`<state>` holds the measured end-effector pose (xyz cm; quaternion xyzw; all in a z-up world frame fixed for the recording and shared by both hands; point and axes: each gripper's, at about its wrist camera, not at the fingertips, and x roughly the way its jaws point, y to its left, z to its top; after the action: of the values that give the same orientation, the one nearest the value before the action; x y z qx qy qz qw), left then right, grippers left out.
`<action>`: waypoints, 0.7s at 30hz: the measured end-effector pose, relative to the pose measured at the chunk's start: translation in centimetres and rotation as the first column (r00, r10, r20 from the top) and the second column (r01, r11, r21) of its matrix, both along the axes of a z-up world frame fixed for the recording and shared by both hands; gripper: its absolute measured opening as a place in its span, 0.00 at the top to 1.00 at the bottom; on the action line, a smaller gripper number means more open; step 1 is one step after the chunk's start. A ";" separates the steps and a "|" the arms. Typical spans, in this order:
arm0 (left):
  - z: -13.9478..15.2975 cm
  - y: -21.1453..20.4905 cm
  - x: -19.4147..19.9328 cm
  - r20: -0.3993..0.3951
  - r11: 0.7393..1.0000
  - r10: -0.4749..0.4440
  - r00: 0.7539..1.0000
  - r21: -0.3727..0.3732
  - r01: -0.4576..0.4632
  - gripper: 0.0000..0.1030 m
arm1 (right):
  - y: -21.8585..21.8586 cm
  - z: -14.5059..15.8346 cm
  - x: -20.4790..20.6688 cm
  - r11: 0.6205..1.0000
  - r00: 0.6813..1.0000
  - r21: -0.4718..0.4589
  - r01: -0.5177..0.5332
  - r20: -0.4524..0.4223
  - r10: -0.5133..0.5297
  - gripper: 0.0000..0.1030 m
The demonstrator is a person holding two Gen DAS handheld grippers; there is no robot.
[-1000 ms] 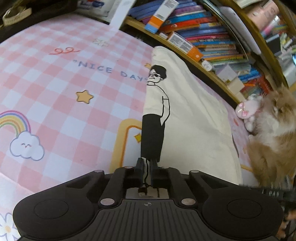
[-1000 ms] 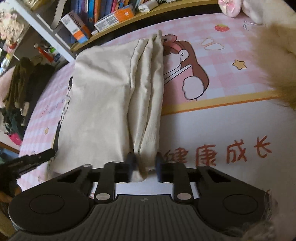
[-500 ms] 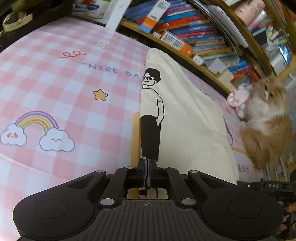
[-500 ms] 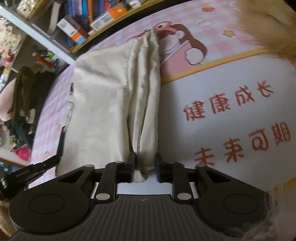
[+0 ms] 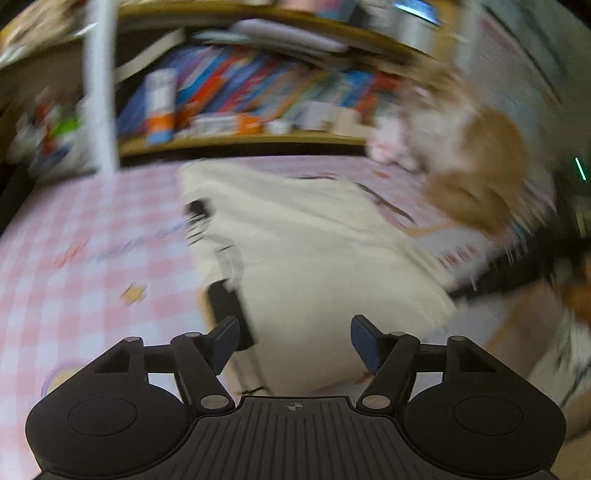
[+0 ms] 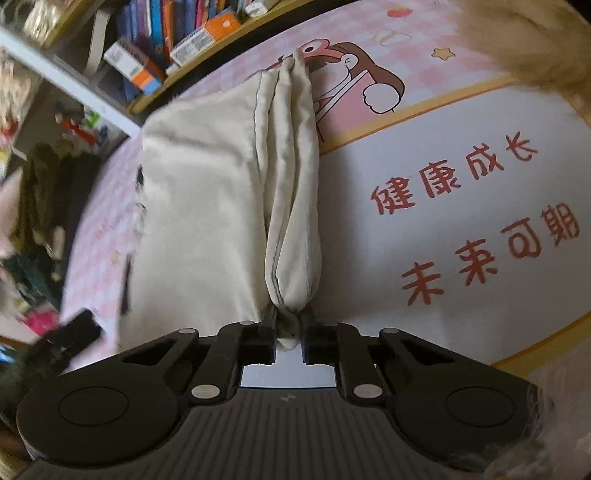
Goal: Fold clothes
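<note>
Cream shirt (image 6: 207,221) lies long-ways straight out from the right claw (image 6: 288,326), pinched tight on its near bunched end, while the left claw (image 5: 294,341) gapes wide, holding nothing.

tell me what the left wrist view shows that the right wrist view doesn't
Only the left wrist view: the left hand-held gripper, jaws wide apart and gripping nothing, and the fluffy orange-and-white pet's body, though the frame is motion-blurred. Only the right wrist view: the right hand-held gripper shut on a bunched corner of the cream garment, and the red Chinese lettering on the mat. Both show the garment lying on the pink checked mat and the bookshelf behind.
</note>
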<state>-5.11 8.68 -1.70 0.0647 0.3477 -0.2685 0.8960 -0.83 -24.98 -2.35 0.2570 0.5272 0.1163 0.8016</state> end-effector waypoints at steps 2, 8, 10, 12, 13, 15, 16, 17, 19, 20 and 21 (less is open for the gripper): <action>-0.2 -1.6 -0.6 0.038 0.996 -0.069 0.997 0.061 0.067 0.29 | 0.2 1.2 0.3 0.999 1.000 0.041 0.009 0.020 -0.010 0.90; -1.1 -5.8 -1.7 0.110 0.975 -0.188 0.976 0.137 0.173 0.18 | 0.7 4.7 1.3 0.986 0.996 0.165 0.031 0.076 -0.044 0.93; -1.9 -7.1 -1.6 0.116 0.968 -0.206 0.972 0.170 0.185 0.18 | 0.8 5.9 1.6 0.978 0.994 0.206 0.037 0.094 -0.057 0.93; -2.8 -8.4 -1.5 0.120 0.955 -0.225 0.967 0.224 0.195 0.18 | 0.8 6.1 1.5 0.985 0.993 0.170 0.038 0.102 -0.056 0.93; -2.9 -8.8 -1.8 0.135 0.947 -0.243 0.961 0.247 0.204 0.18 | 0.7 6.1 1.5 0.989 0.993 0.144 0.038 0.105 -0.053 0.93; -3.1 -9.4 -2.7 0.170 0.930 -0.281 0.945 0.292 0.224 0.18 | 0.6 6.1 1.3 0.995 0.993 0.093 0.038 0.111 -0.048 0.93; -3.1 -9.4 -2.9 0.175 0.928 -0.289 0.941 0.294 0.231 0.18 | 0.6 6.2 1.3 0.997 0.992 0.068 0.038 0.114 -0.046 0.93; -3.1 -9.3 -3.1 0.177 0.927 -0.295 0.939 0.292 0.237 0.18 | 0.5 6.2 1.2 0.998 0.992 0.042 0.038 0.117 -0.043 0.89; -3.3 -8.7 -3.3 0.167 0.934 -0.276 0.946 0.279 0.223 0.18 | 0.2 5.9 1.0 0.999 0.993 -0.011 0.043 0.112 -0.042 0.74; -3.3 -8.4 -3.2 0.160 0.939 -0.263 0.951 0.268 0.214 0.18 | -0.4 5.4 0.8 0.998 0.995 -0.046 0.051 0.090 -0.047 0.54; -3.3 -8.1 -3.2 0.150 0.946 -0.245 0.958 0.254 0.202 0.18 | -0.7 4.8 0.7 0.996 0.996 -0.075 0.055 0.070 -0.049 0.49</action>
<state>-8.26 0.57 -5.00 0.2337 0.2851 -0.3187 0.8732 -0.15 -25.71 2.47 0.2355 0.4968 0.0837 0.8311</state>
